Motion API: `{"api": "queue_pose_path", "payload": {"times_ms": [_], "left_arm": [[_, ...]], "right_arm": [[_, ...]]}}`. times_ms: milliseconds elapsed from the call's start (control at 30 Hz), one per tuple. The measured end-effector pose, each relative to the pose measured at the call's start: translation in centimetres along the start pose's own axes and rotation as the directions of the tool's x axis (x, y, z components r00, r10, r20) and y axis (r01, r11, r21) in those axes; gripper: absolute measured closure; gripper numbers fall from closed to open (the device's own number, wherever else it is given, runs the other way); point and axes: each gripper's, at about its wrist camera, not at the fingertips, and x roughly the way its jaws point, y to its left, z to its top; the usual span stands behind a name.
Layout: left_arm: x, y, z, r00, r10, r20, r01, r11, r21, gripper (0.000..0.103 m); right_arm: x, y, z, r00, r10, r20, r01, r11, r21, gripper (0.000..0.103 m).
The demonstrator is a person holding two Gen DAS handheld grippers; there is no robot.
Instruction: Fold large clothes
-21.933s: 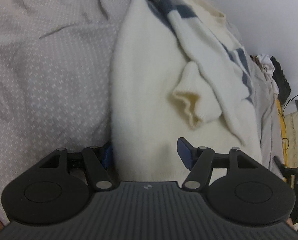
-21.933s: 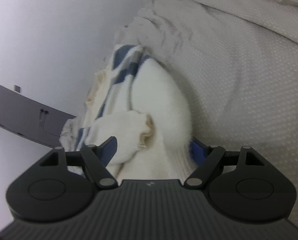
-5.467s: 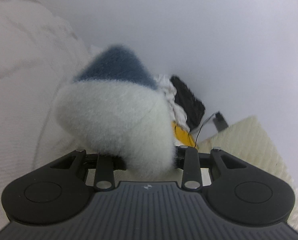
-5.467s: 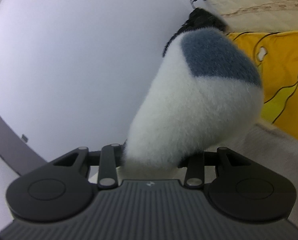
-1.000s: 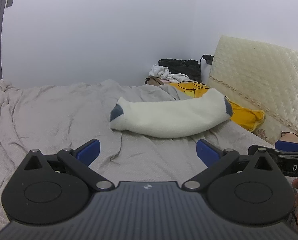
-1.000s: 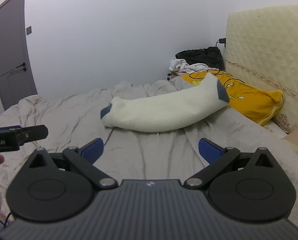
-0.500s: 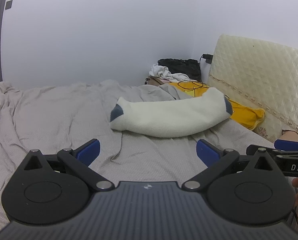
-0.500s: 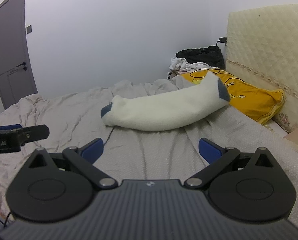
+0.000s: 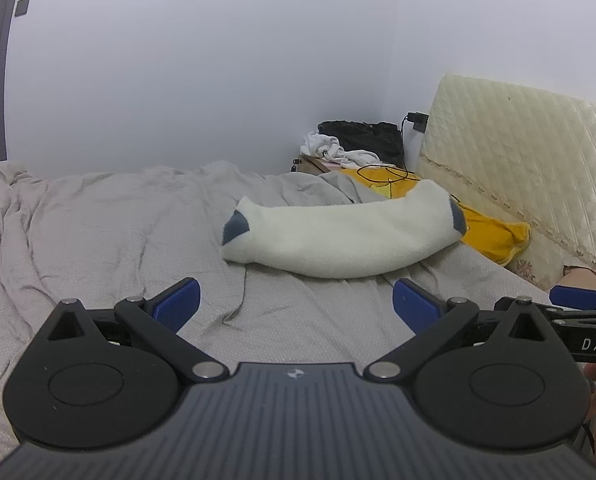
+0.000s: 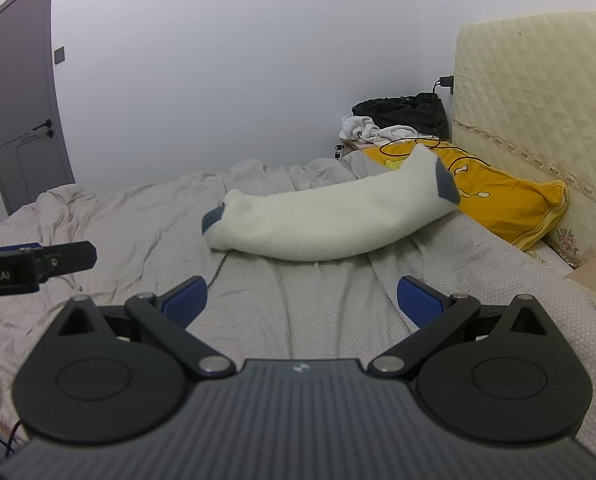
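Note:
A cream knitted sweater [image 9: 338, 236] with blue-grey patches at its two ends lies folded into a long bundle on the grey bed [image 9: 109, 240]. Its right end rests against a yellow pillow [image 9: 494, 232]. My left gripper [image 9: 295, 304] hovers well short of it, open, with nothing between its blue pads. The right wrist view shows the same sweater [image 10: 330, 224] ahead of my right gripper [image 10: 302, 296], which is also open and empty. Each gripper shows at the edge of the other's view.
A quilted cream headboard [image 10: 538, 92] stands at the right. A bedside table in the corner carries a black bag [image 10: 402, 112] and white cloth. A grey door [image 10: 17, 92] is at the far left. Wrinkled grey sheet [image 10: 298, 320] spreads in front of the sweater.
Almost nothing has moved over the last second; both grippers stay open and back from the sweater. Several seconds before, both were shut on the sweater and carrying it.

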Motion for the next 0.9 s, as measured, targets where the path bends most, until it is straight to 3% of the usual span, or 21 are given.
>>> {"api": "queue_pose_path", "payload": {"times_ms": [900], "left_arm": [[-0.41, -0.28, -0.05, 1.0, -0.001, 0.001, 0.001, 1.0, -0.004, 0.0]], "right_arm": [[0.09, -0.43, -0.05, 1.0, 0.012, 0.001, -0.012, 1.0, -0.01, 0.0]]}}
